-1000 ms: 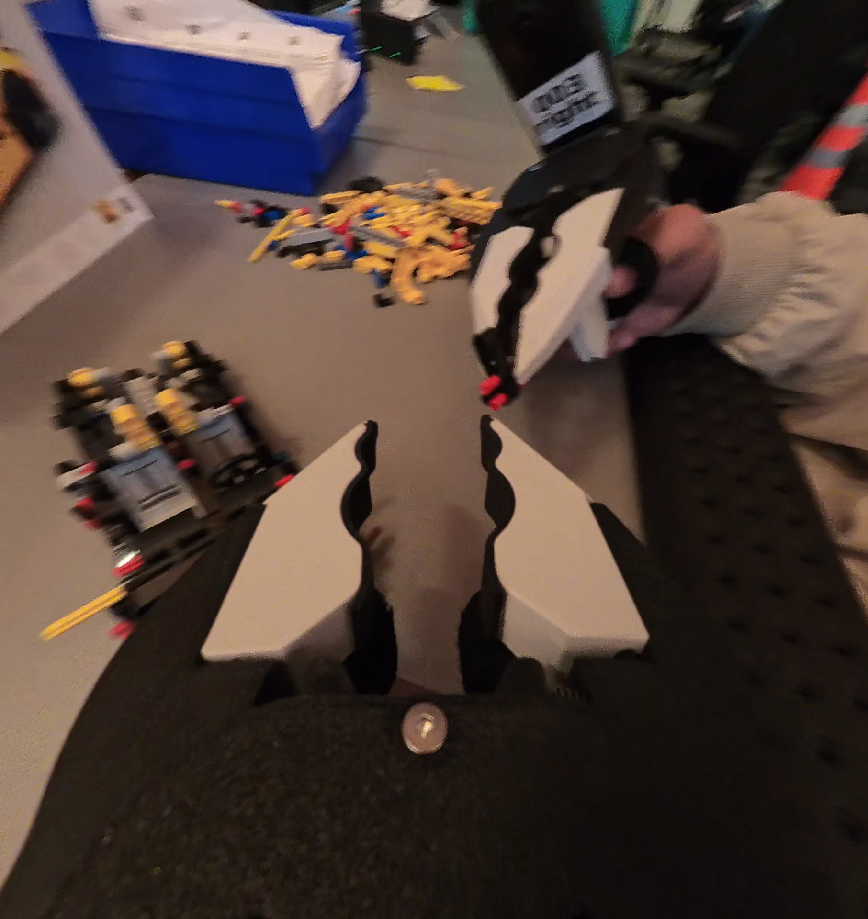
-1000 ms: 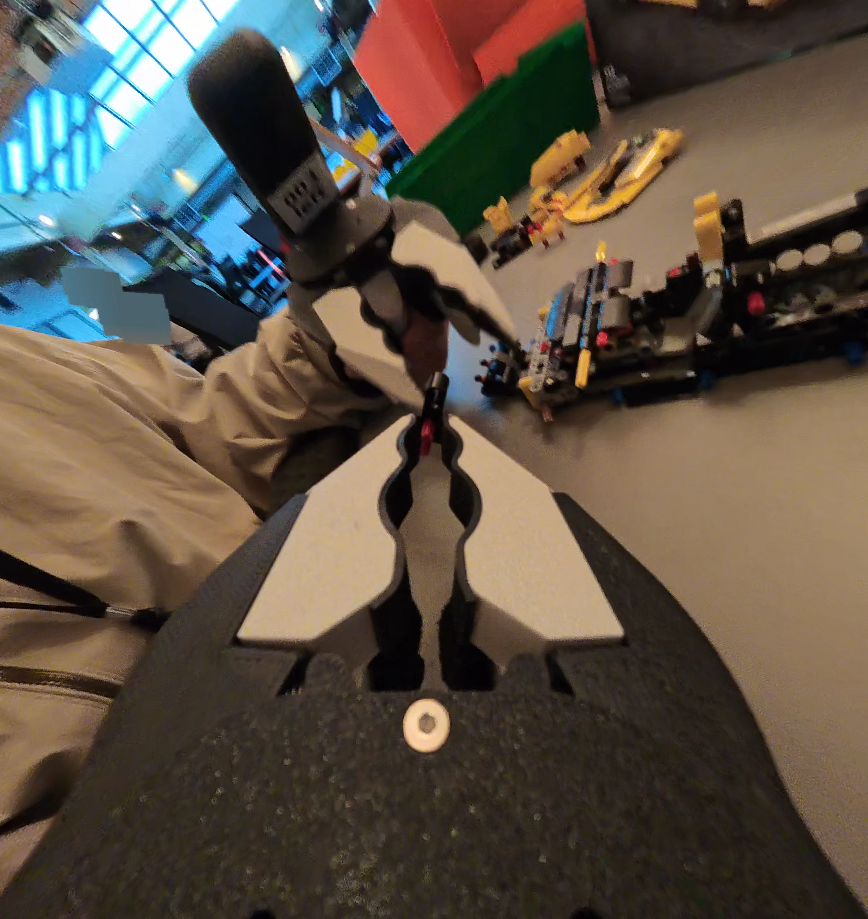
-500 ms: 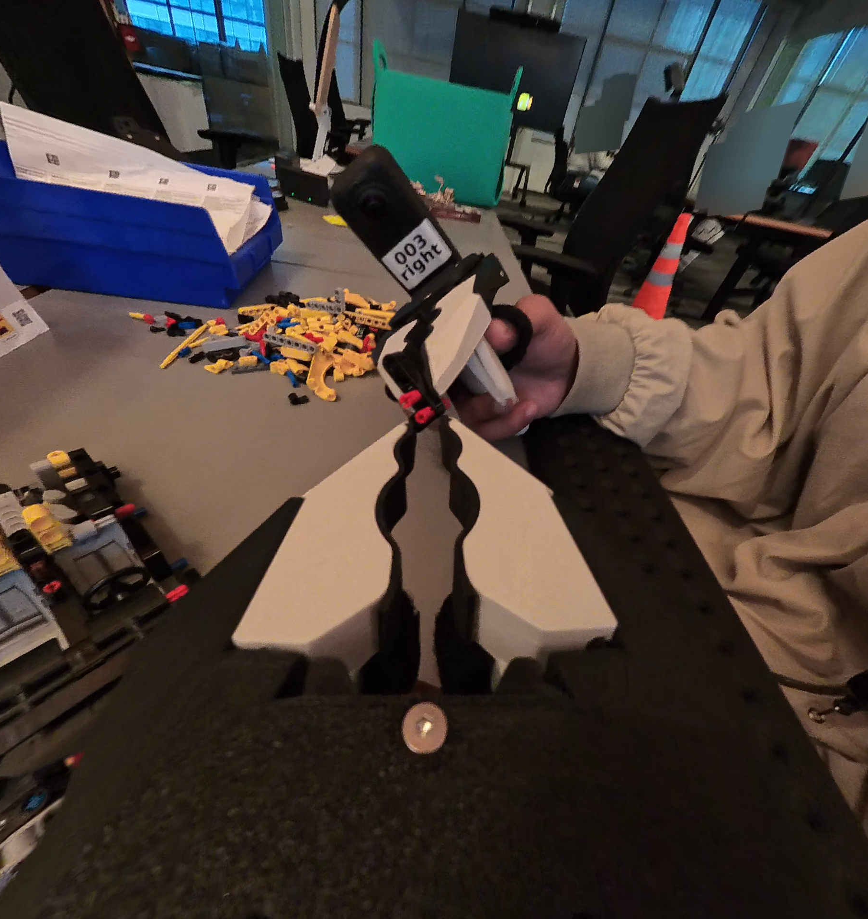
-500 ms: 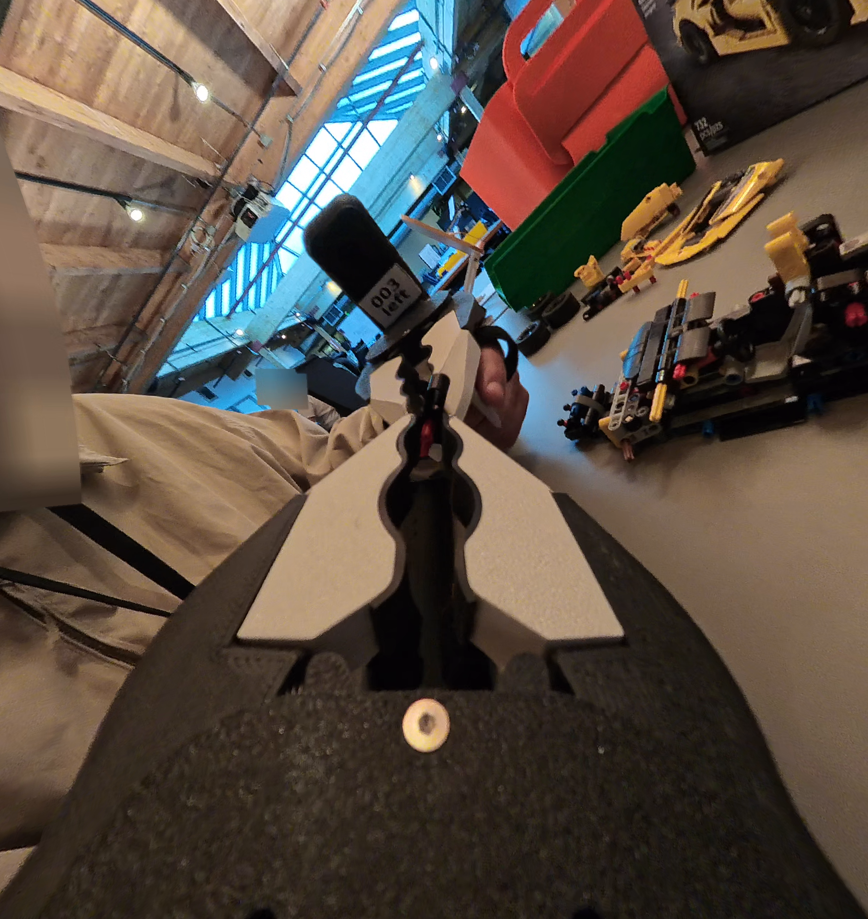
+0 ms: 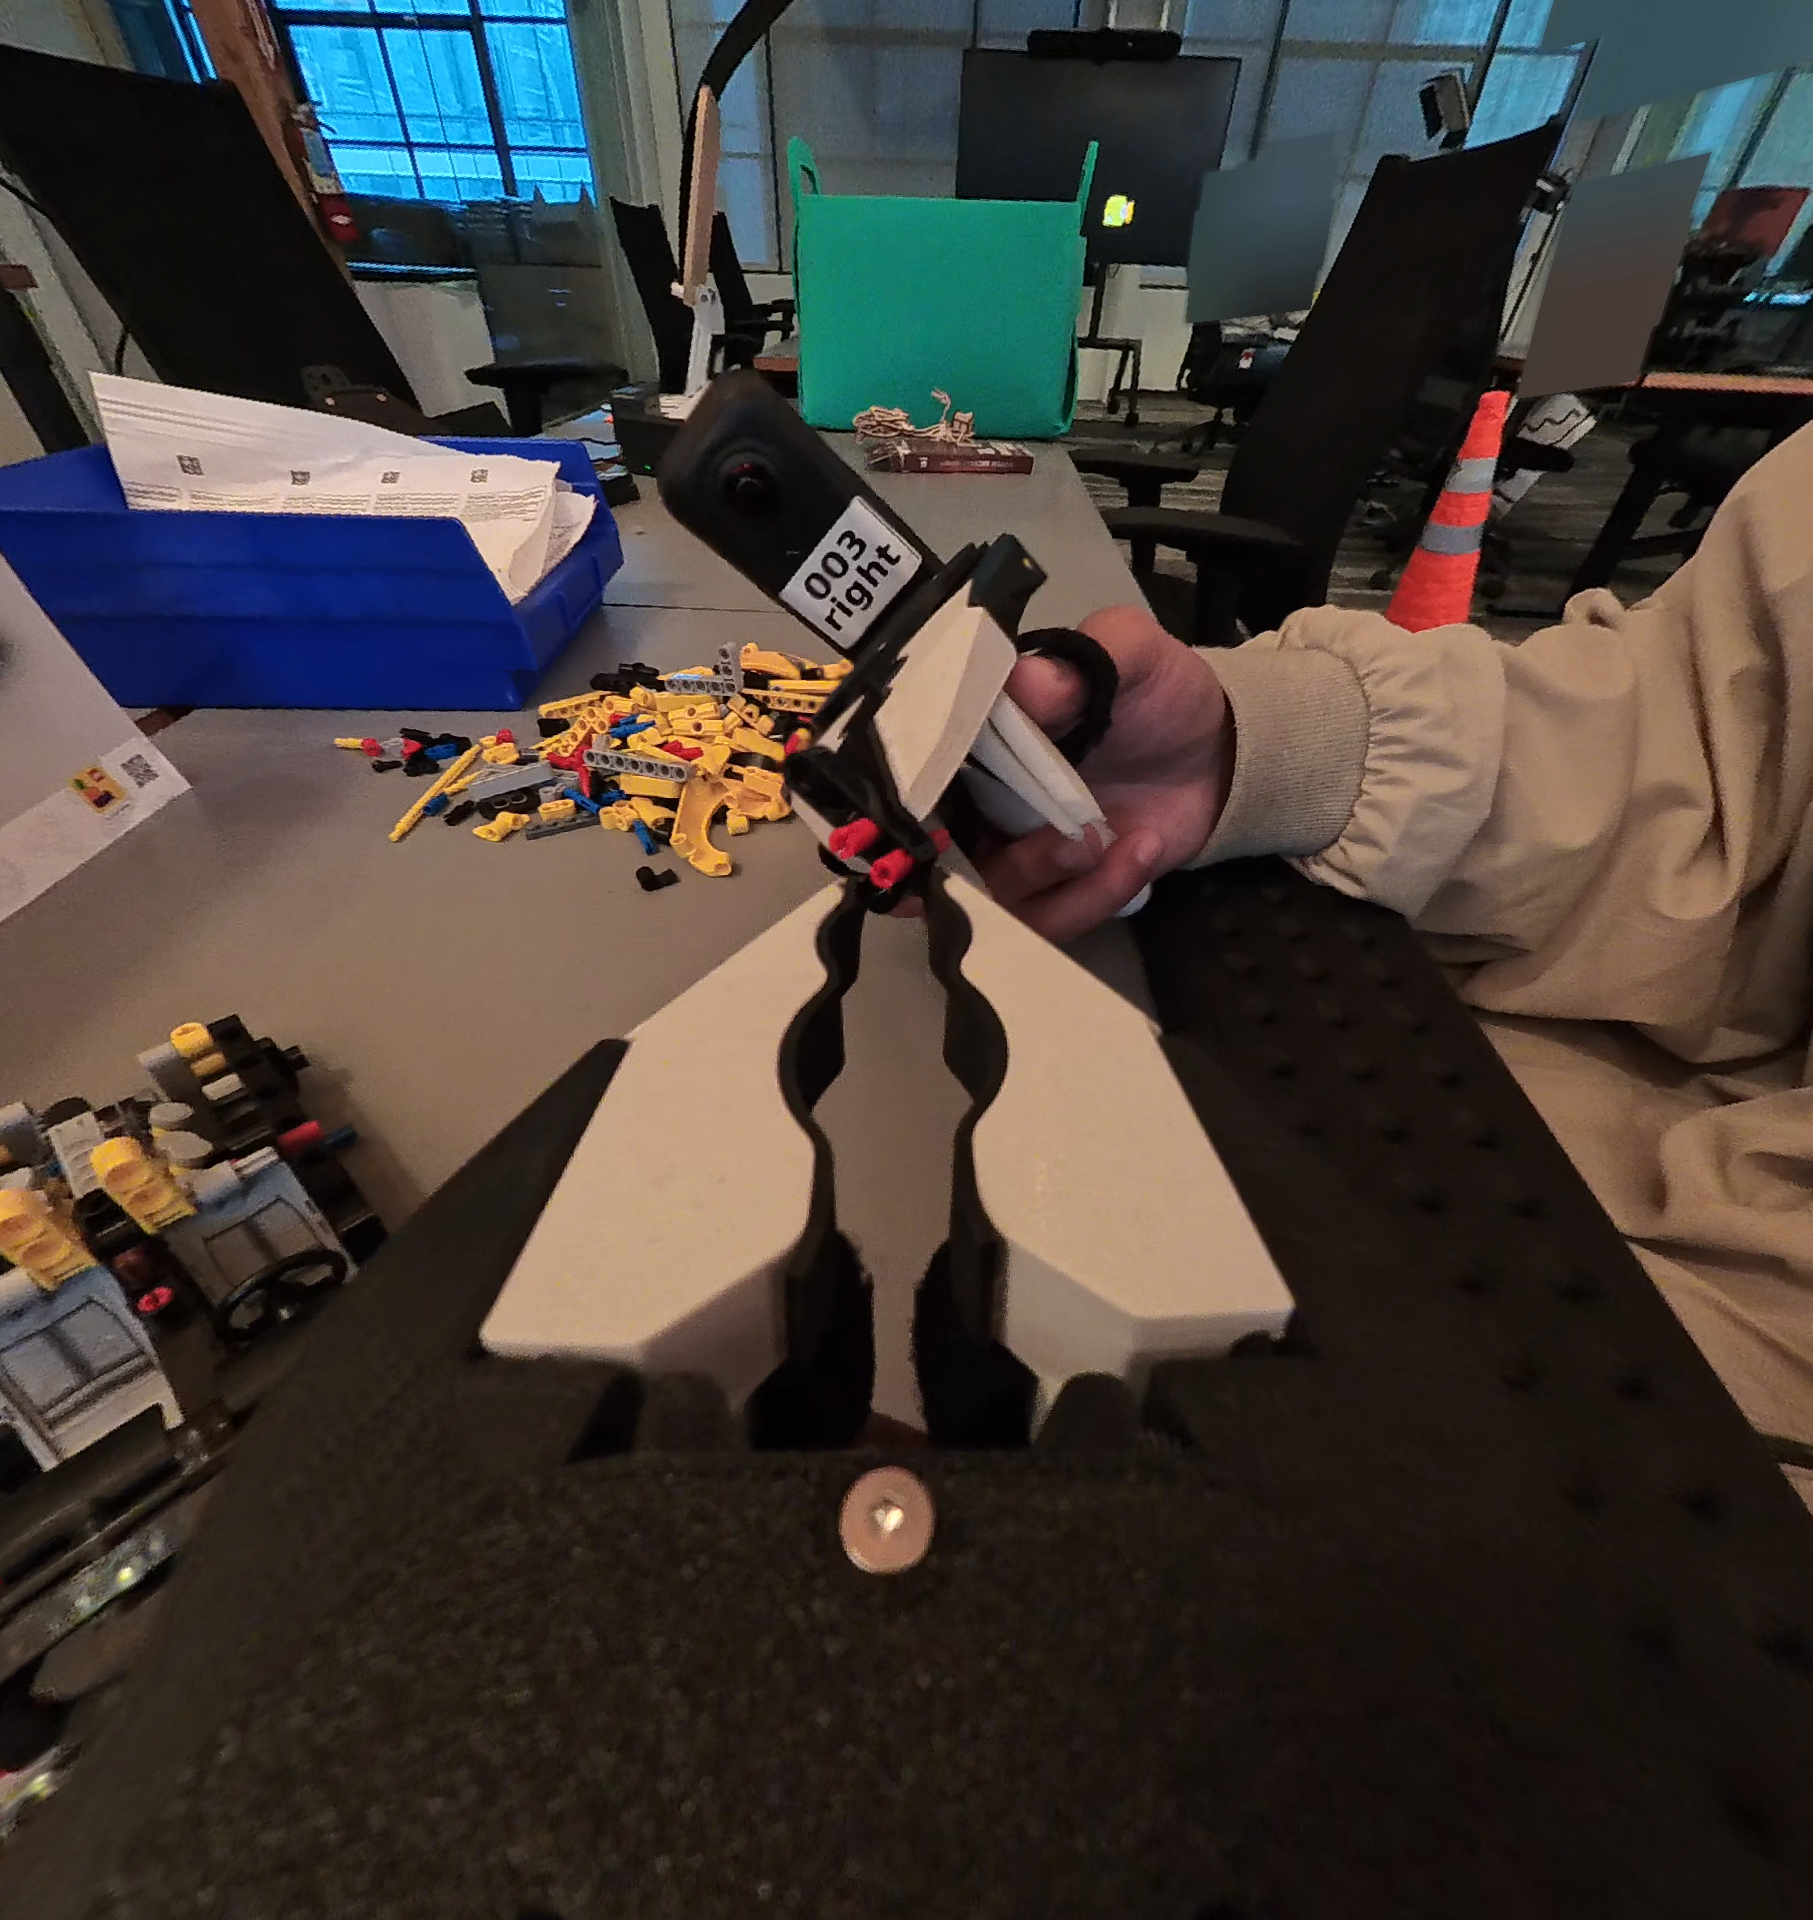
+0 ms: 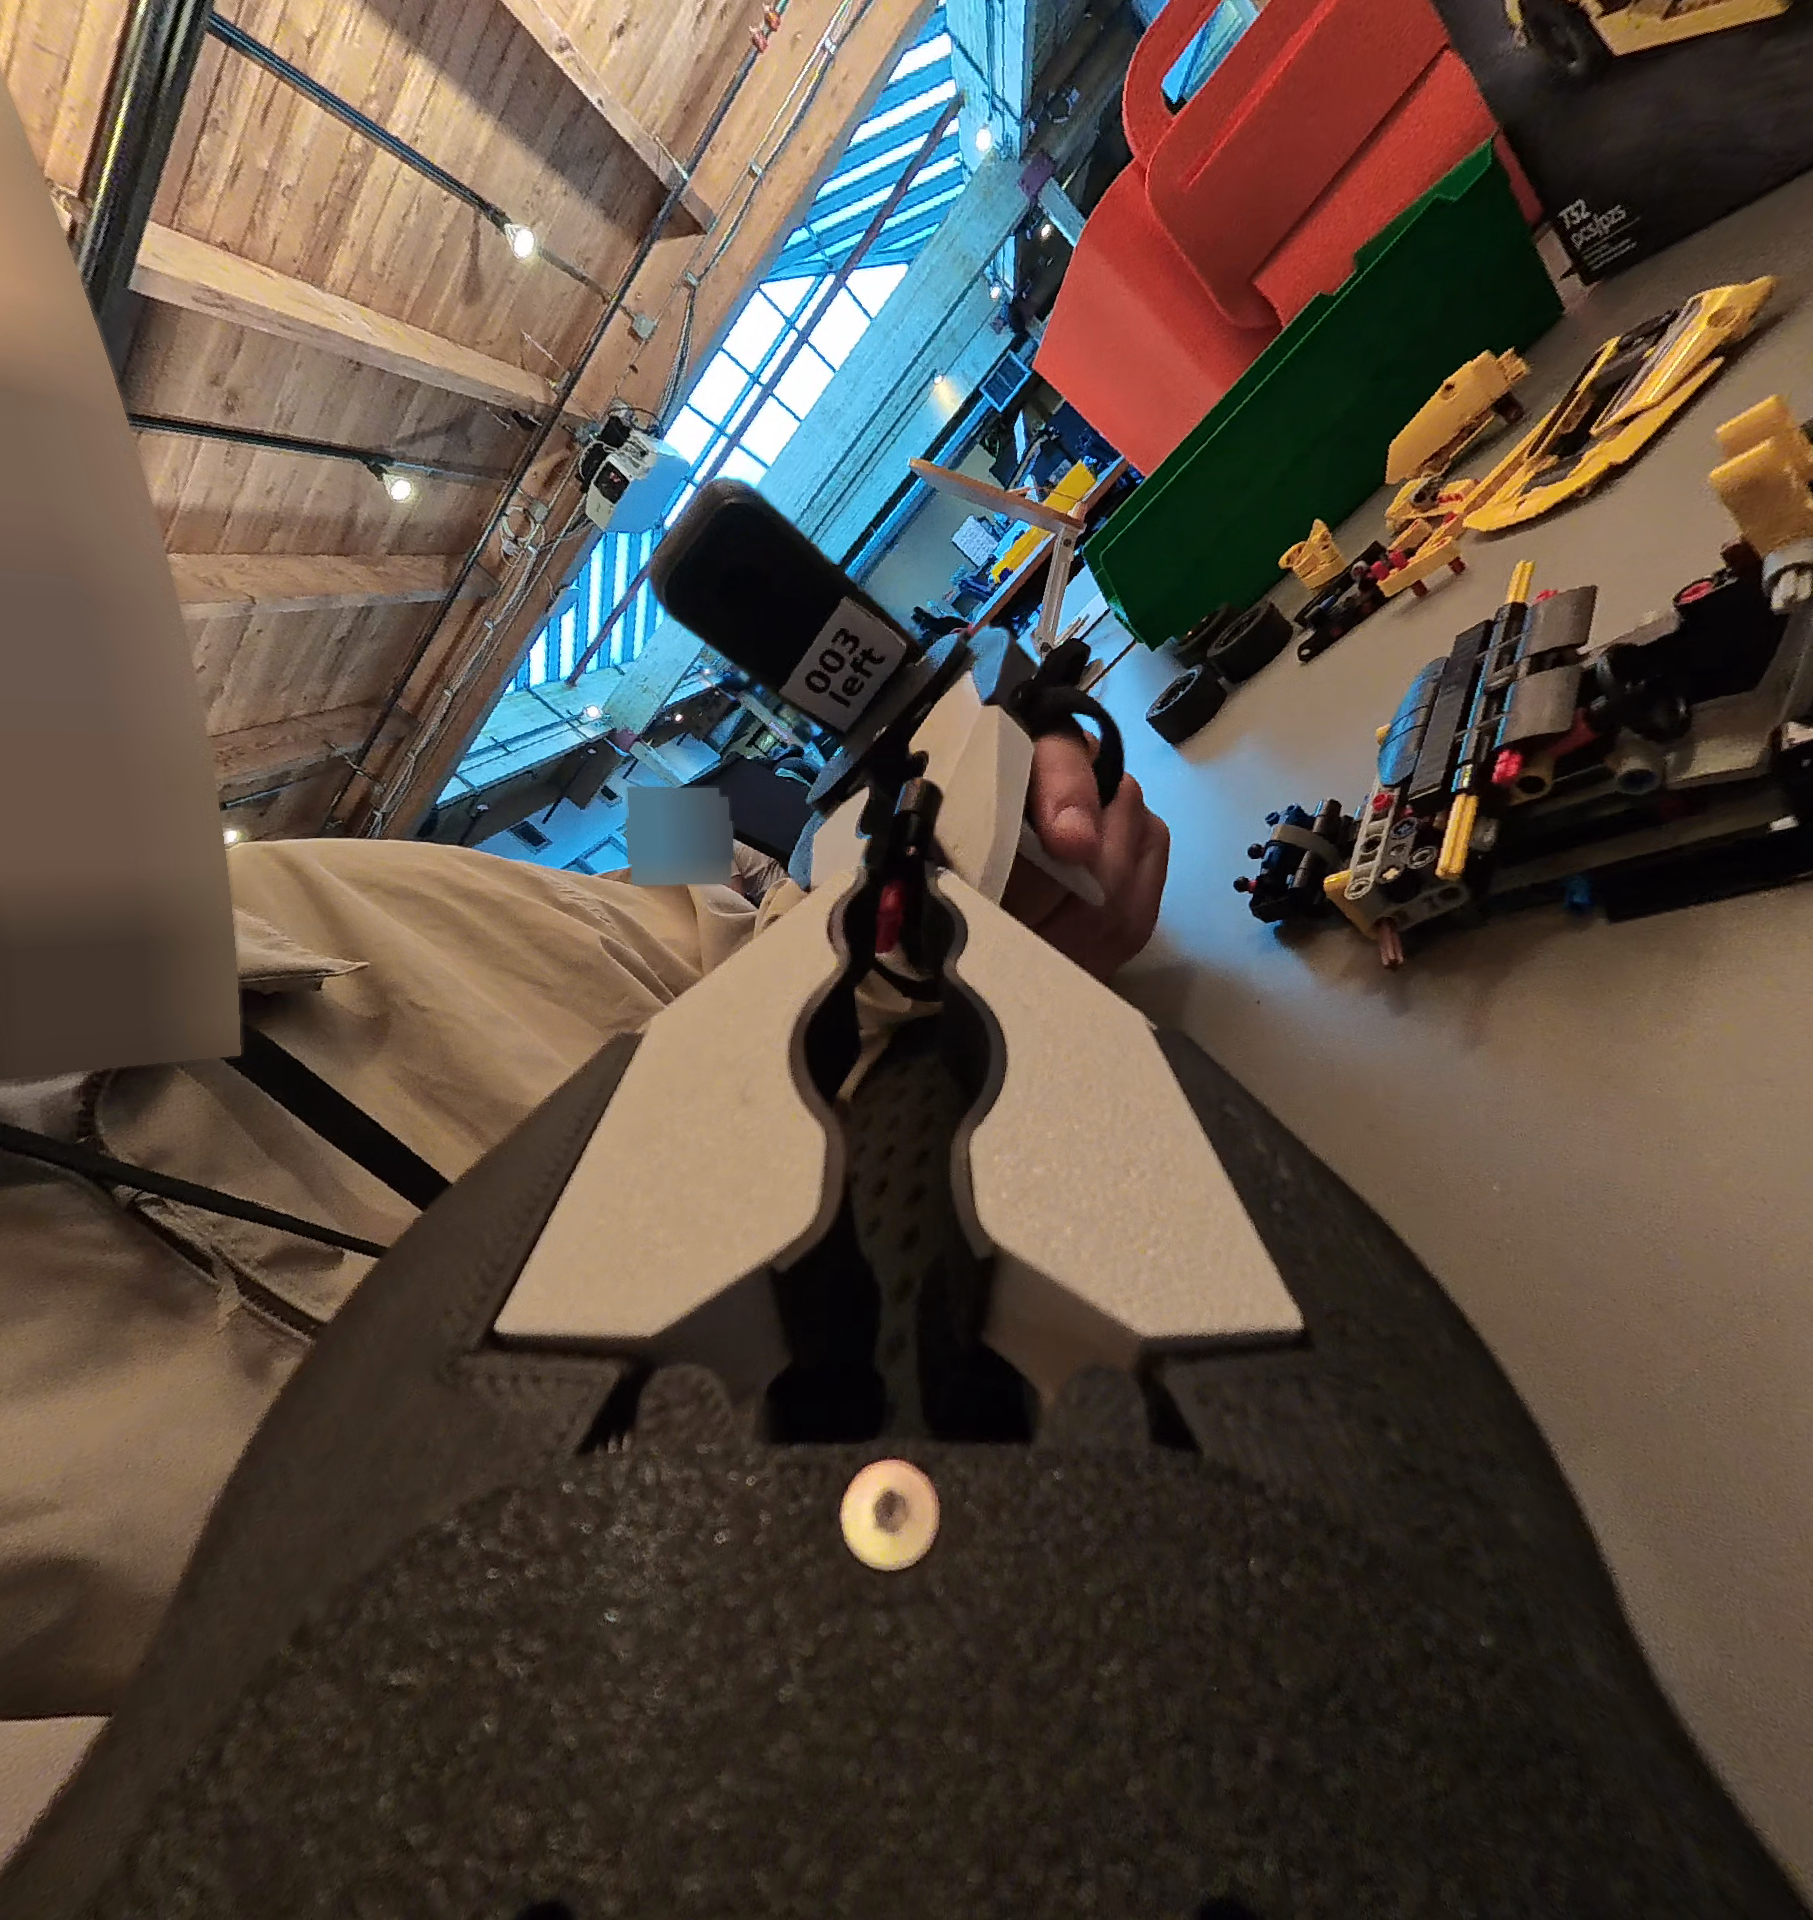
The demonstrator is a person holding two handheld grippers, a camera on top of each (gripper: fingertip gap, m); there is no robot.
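A small black building piece with red pins [image 5: 874, 854] hangs in the air between my two grippers. In the left wrist view my left gripper [image 5: 889, 900] has its fingertips closed in on the near end of the piece. The right gripper [image 5: 860, 831], held in a hand [image 5: 1151, 748], grips it from the far side. In the right wrist view my right gripper [image 6: 891, 902] is shut on the piece [image 6: 889, 906]. The left gripper [image 6: 907, 805] meets it tip to tip from above. How far the piece reaches into either jaw is hidden.
A pile of loose yellow, black and blue pieces [image 5: 663, 769] lies on the grey table [image 5: 362, 935] before a blue bin of papers [image 5: 289, 613]. A part-built model car [image 5: 143, 1226] [image 6: 1567, 769] sits at the left. Green bin [image 6: 1328, 436], loose wheels [image 6: 1224, 655] and yellow panels [image 6: 1567, 416] lie beyond. Only a small space, under 4 cm, lies between the two pairs of fingers. From either gripper's tips it is about 15 cm to the part-built model car [image 5: 143, 1226].
My left gripper has risen from the table, narrowed from wide open and closed in on the piece. The right gripper has kept hold of the piece and tilted upward.
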